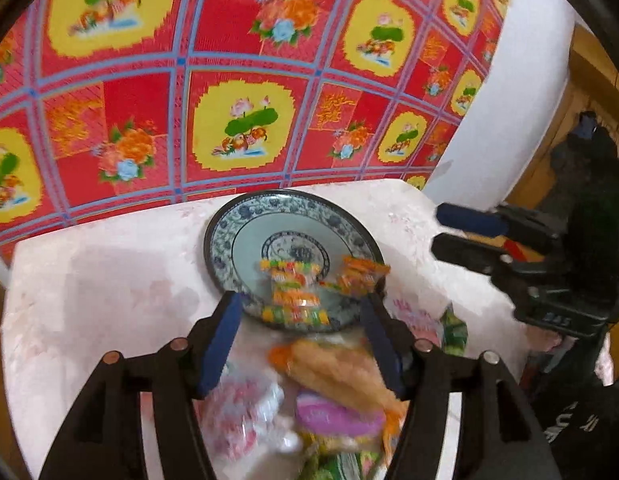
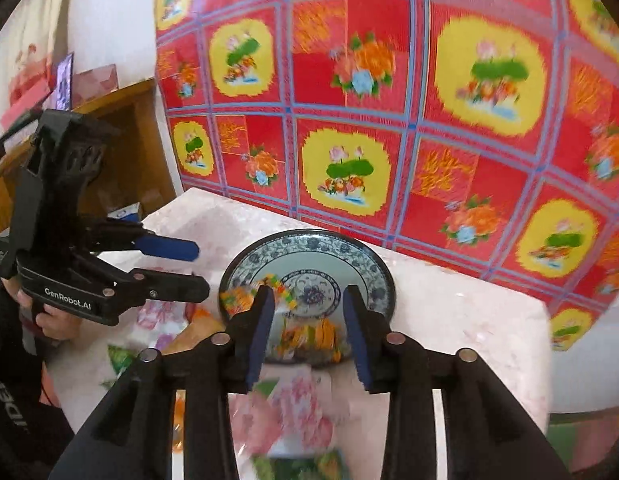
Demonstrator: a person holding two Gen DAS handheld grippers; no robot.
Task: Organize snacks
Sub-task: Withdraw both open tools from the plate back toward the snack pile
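A blue-and-white patterned plate (image 1: 229,224) (image 2: 309,240) stands at the back of the table and holds a few small orange-green snack packets (image 1: 293,288) (image 2: 309,334). My left gripper (image 1: 300,300) (image 2: 201,268) hovers in front of the plate, open with its jaws wide apart. Below it lies a blurred pile of loose snacks: an orange packet (image 1: 337,376), a purple one (image 1: 337,420) and a pink floral one (image 1: 241,412) (image 2: 293,404). The orange packet overlaps the right finger, but I see no pad pressing on it. My right gripper (image 2: 308,294) (image 1: 436,229) hangs near the plate's front rim, slightly open and empty.
The table (image 1: 109,280) (image 2: 449,300) wears a pale pink-white cloth. A red floral sheet (image 1: 249,80) (image 2: 349,100) rises right behind it. Green packets (image 1: 453,332) (image 2: 117,356) lie near the pile. A hand (image 2: 53,320) grips the left tool. Wooden furniture (image 2: 121,140) stands beside the table.
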